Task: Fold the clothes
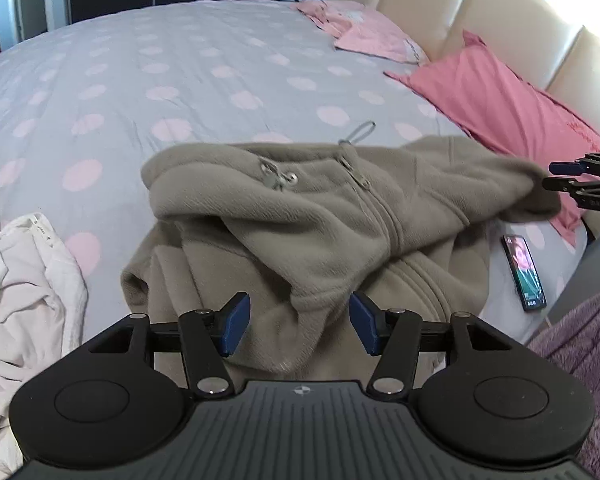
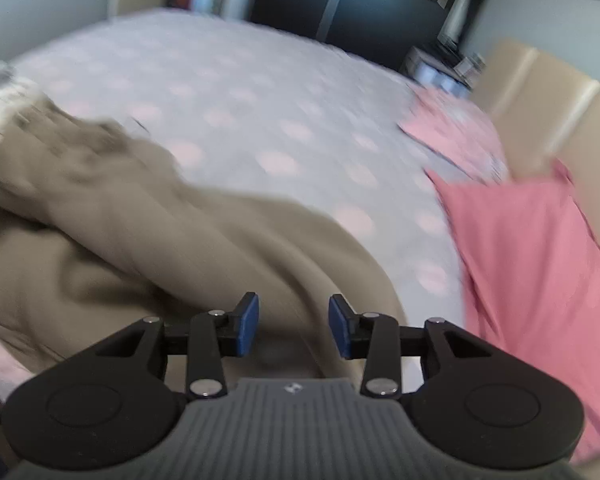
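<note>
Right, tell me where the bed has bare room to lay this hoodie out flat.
The widest bare stretch is the dotted bedspread beyond the tan hoodie, running toward the far edge. The near side is crowded: white clothes on the left, a phone and purple blanket on the right, pink pillows along the headboard.

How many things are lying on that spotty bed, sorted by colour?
Tan: 1, the fleece hoodie
Pink: 2, the pink pillow and the pale pink pillow
White: 1, the white garment
Purple: 1, the purple fleece at the edge
Black: 1, the phone
Total: 6
</note>
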The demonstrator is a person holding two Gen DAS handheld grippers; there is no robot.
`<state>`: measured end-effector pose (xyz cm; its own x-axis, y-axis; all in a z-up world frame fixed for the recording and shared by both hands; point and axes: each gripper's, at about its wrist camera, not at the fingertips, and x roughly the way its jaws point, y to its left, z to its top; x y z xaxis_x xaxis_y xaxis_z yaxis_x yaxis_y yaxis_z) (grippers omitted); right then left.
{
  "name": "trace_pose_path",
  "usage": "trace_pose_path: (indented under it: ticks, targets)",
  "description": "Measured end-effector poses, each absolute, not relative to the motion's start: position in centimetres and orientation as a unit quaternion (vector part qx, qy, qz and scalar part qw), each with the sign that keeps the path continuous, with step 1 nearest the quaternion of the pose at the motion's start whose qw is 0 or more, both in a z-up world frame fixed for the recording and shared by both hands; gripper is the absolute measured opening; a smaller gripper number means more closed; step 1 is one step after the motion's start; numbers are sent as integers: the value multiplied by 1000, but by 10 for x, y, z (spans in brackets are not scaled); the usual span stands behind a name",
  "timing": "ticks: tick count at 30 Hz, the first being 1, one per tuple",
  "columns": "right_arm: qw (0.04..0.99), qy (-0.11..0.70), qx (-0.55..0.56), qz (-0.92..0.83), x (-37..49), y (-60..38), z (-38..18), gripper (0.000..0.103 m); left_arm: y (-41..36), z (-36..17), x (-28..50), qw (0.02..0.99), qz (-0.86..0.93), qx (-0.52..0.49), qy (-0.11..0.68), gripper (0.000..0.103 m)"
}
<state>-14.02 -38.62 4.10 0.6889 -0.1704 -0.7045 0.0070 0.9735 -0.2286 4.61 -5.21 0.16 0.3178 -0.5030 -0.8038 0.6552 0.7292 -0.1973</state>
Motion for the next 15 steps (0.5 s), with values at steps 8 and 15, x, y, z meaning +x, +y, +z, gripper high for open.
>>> trace_pose_path:
  ticks: [8,15]
  targets:
    - [916,392,-56,57,-56,-348,41,48,-64,-9,72,808,-361,25,464,54]
    - [899,431,31,76,31,-351,2,48,-55,-15,112,806,-344,-55,478,55]
